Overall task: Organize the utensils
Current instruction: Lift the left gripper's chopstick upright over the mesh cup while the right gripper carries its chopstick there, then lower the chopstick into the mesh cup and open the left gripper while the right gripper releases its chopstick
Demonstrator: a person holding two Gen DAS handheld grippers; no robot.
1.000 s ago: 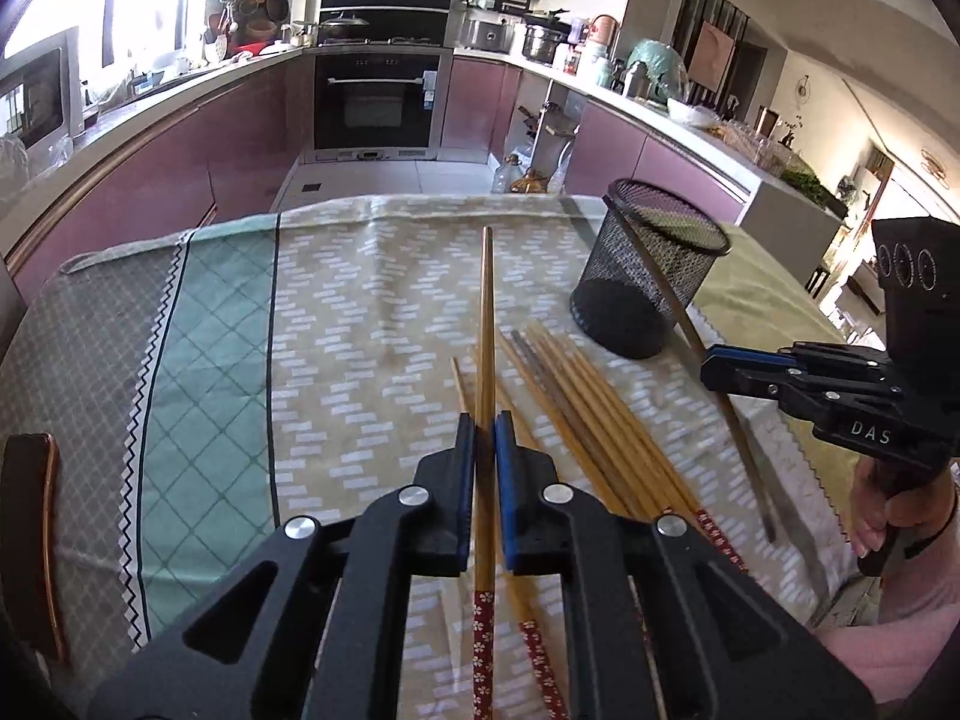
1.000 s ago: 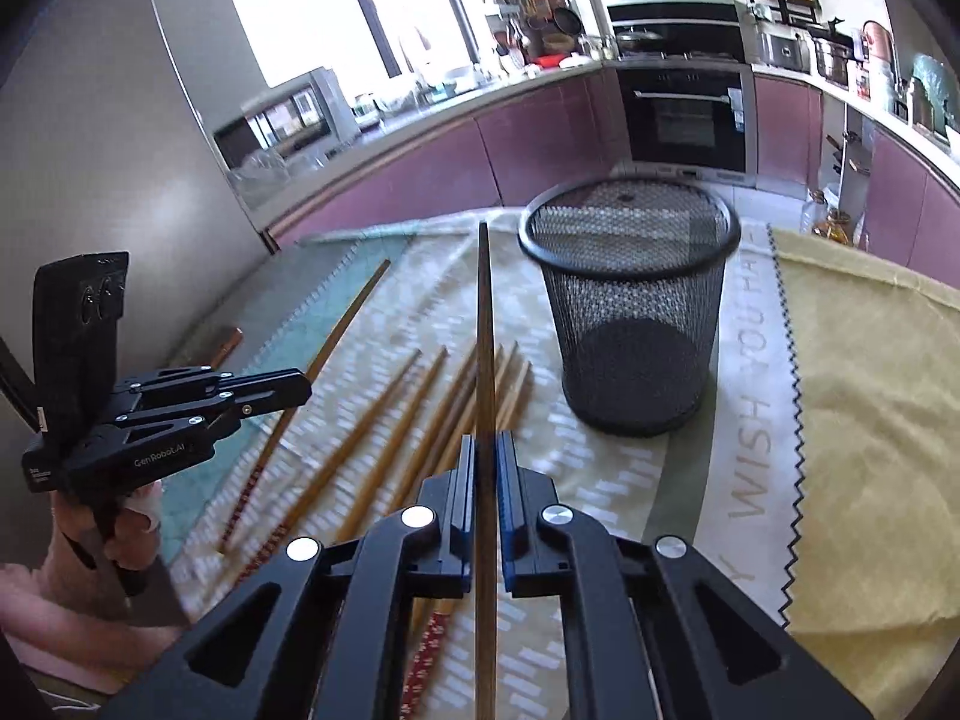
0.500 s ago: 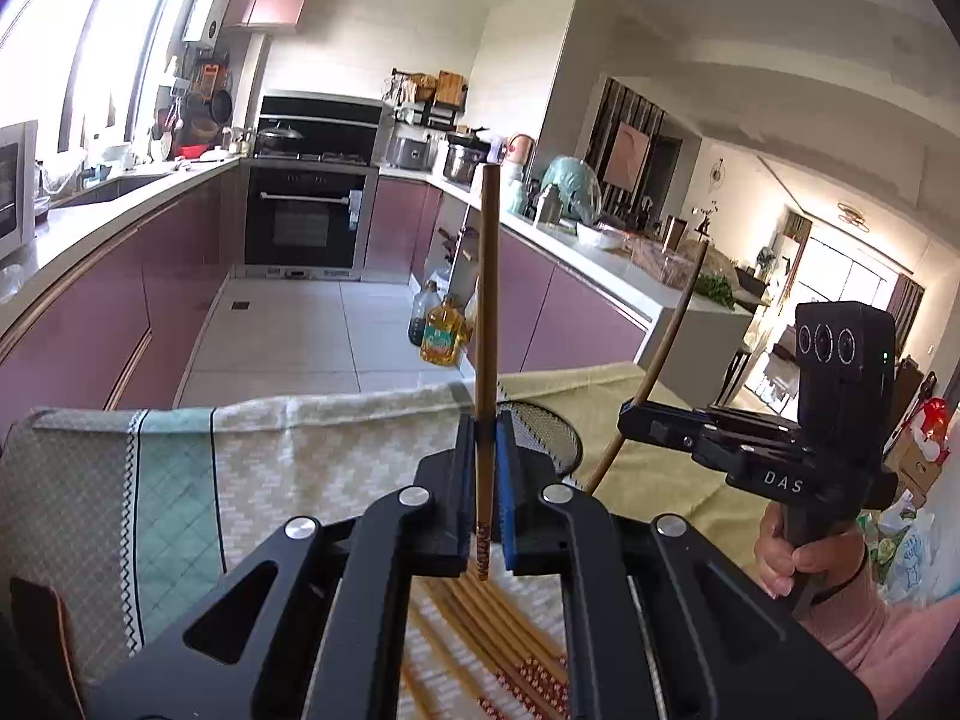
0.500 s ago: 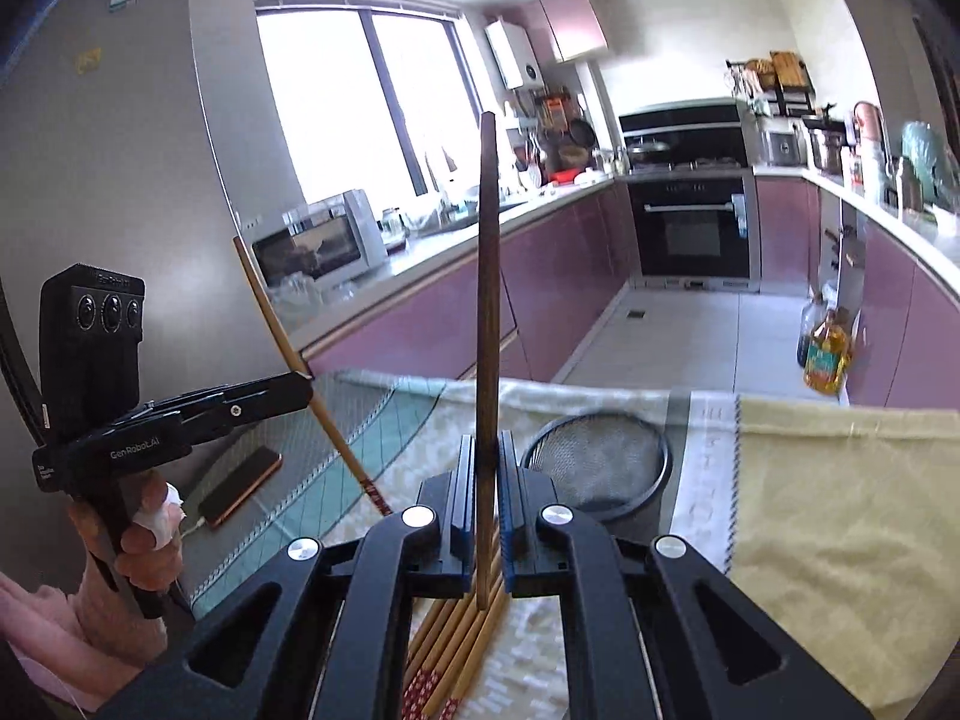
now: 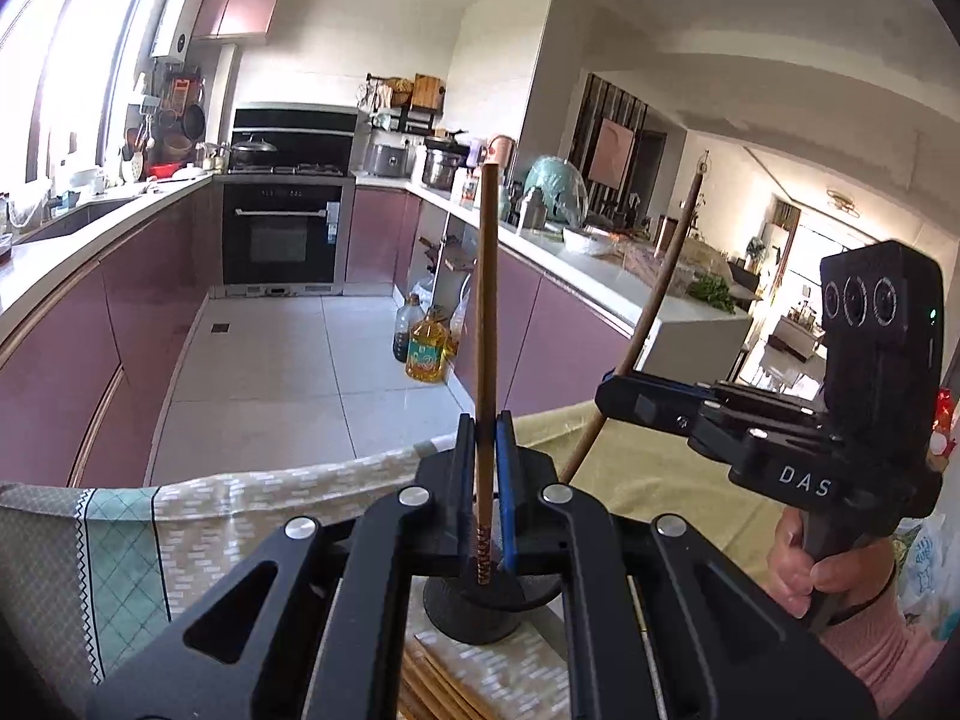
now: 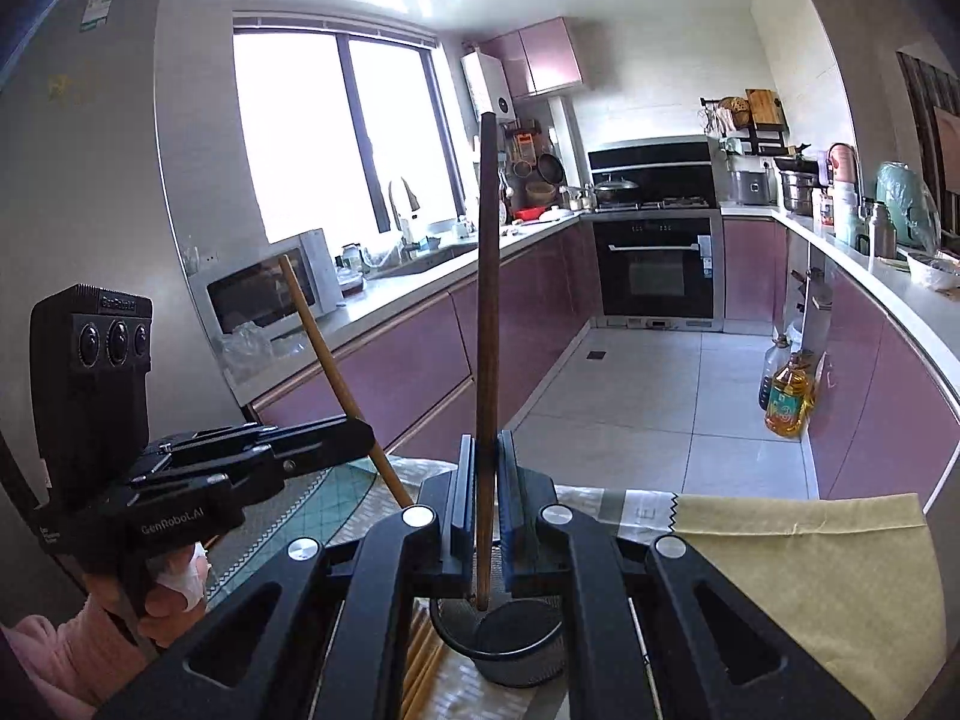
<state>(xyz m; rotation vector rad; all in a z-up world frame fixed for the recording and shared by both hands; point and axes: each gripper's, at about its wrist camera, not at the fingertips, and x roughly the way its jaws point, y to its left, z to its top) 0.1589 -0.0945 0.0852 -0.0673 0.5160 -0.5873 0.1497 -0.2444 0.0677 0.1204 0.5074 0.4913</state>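
My left gripper (image 5: 485,456) is shut on a light wooden chopstick (image 5: 485,312) that stands upright, its patterned end hanging below the jaws. Right under it sits the black mesh cup (image 5: 480,606). My right gripper (image 6: 485,462) is shut on a darker chopstick (image 6: 486,300), also upright, with its lower end over the mesh cup (image 6: 510,642). Each view shows the other gripper beside it: the right gripper (image 5: 606,396) and the left gripper (image 6: 360,438), both holding tilted sticks. Several loose chopsticks (image 5: 438,690) (image 6: 420,660) lie on the cloth near the cup.
The table wears a patterned cloth (image 5: 240,510) with a yellow part (image 6: 810,570); its far edge lies just beyond the cup. A person's hands (image 5: 810,564) (image 6: 174,594) grip the handles. Oil bottles (image 5: 426,348) stand on the kitchen floor past the table.
Both grippers rose off the table with their chopsticks, which swung from lying flat to upright. The mesh cup went from ahead of the grippers to directly beneath them.
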